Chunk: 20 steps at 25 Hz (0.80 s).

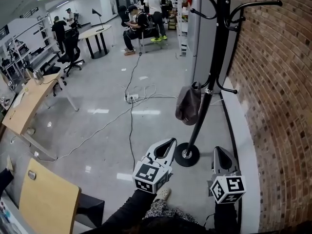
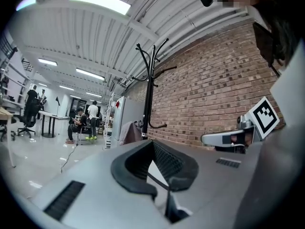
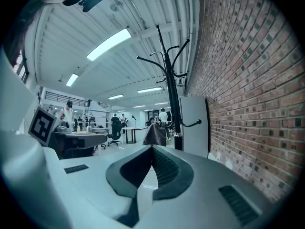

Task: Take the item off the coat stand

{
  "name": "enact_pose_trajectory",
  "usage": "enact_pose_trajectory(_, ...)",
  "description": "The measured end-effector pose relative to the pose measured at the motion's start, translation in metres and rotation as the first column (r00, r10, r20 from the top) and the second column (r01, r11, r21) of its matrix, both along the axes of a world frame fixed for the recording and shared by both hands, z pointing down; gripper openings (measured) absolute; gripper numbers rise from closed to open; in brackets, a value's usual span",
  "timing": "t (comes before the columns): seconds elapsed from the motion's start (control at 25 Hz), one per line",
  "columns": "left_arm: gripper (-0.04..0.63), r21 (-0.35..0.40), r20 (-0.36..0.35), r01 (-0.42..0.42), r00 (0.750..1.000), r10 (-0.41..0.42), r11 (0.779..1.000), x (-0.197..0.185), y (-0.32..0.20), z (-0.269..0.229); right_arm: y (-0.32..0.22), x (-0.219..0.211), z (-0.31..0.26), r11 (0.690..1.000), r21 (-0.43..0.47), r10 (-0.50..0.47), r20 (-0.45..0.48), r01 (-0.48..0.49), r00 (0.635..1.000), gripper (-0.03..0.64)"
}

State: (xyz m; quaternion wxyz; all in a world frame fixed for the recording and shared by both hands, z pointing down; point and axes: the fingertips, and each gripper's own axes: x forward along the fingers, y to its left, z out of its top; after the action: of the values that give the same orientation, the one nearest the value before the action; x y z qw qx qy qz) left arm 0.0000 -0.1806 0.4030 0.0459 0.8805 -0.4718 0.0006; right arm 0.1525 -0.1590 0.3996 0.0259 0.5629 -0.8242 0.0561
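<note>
Two handheld grippers low in the head view, side by side and apart from each other, both aimed toward the coat stand (image 1: 218, 43). Left gripper (image 1: 171, 142): jaws pressed together, tips meeting, nothing between them. Right gripper (image 1: 220, 150): jaws likewise closed tip to tip and empty, the nearer of the two to the brick wall (image 1: 278, 106). Marker cube (image 1: 151, 175) at the rear of the left one, with a dark sleeve (image 1: 129, 211) behind it.

Black coat stand upright just beside the brick wall, its round base (image 1: 186, 155) on the grey floor, showing in the head view between the two grippers' tips. Long curved hooks at the top, shorter ones lower down the pole. Grey-brown fabric item (image 1: 188, 105), cap-like in shape, hanging from a lower hook on the side away from the wall, sagging against the pole, well above the base. Neither gripper touching it. Same fabric item (image 2: 128, 132) ahead beyond the closed jaws in the left gripper view, and again (image 3: 155, 134) in the right gripper view, left of the pole in both.

Further off: white power strip (image 1: 131, 98) with cables trailing over the floor, wooden table (image 1: 29, 106) at the left, round table (image 1: 95, 33) and several people (image 1: 134, 26) at the back of the room.
</note>
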Motion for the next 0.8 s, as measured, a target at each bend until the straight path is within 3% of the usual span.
enact_pose_trajectory(0.36, 0.008, 0.010, 0.001, -0.043, 0.999, 0.043, 0.999, -0.003, -0.070, -0.006, -0.060, -0.003, -0.007, 0.999, 0.000, 0.047, -0.012, -0.047, 0.999, 0.000)
enact_pose_trajectory(0.8, 0.008, 0.034, 0.055, -0.080, 0.995, 0.078, 0.996, -0.001, -0.121, 0.002, -0.107, -0.012, 0.002, 0.999, -0.011, 0.043, -0.006, -0.043, 0.999, 0.000)
